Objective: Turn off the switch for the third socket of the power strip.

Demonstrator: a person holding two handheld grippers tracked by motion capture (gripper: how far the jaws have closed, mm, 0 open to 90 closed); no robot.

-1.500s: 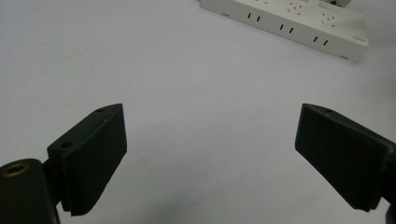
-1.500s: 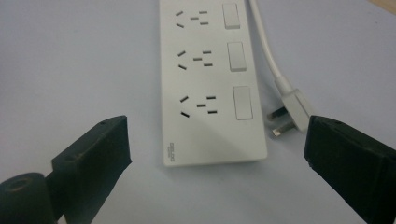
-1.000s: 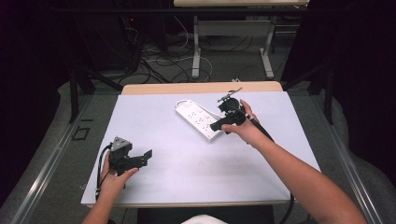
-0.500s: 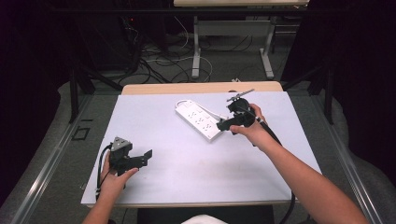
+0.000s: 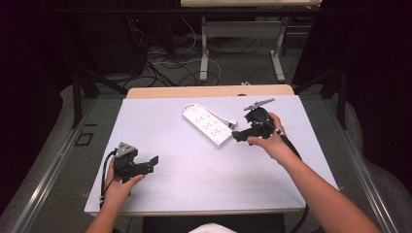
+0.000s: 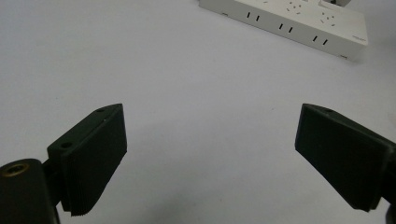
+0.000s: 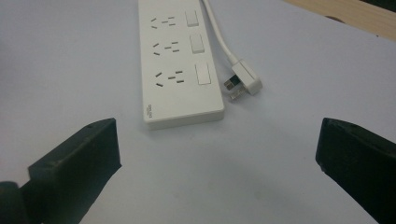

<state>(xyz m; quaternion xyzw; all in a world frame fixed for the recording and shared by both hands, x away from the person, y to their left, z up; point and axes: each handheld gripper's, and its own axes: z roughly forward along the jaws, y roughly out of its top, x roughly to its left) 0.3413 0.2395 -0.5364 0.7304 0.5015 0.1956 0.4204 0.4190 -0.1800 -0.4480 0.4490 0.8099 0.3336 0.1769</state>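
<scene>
While both black two-jaw grippers, left (image 5: 148, 165) and right (image 5: 239, 136), gape empty, the white plastic power strip (image 5: 207, 125) lies mid-table just beyond the right one; next, likely its loose white plug (image 7: 244, 80).

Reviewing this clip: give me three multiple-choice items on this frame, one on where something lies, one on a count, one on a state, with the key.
1. Where does the plug lie?
A. on the floor
B. beside the power strip, by its near end
C. between the left gripper's jaws

2. How many rocker switches show on the power strip in the right gripper view?
A. one
B. three
C. five

3. How does the right gripper stand?
A. open, holding nothing
B. shut on the plug
C. shut on the cable

Key: 1 B, the plug rests on the table next to the strip's end. 2 B, three white switches run in a row. 3 A, its jaws stand wide apart over bare table.
</scene>
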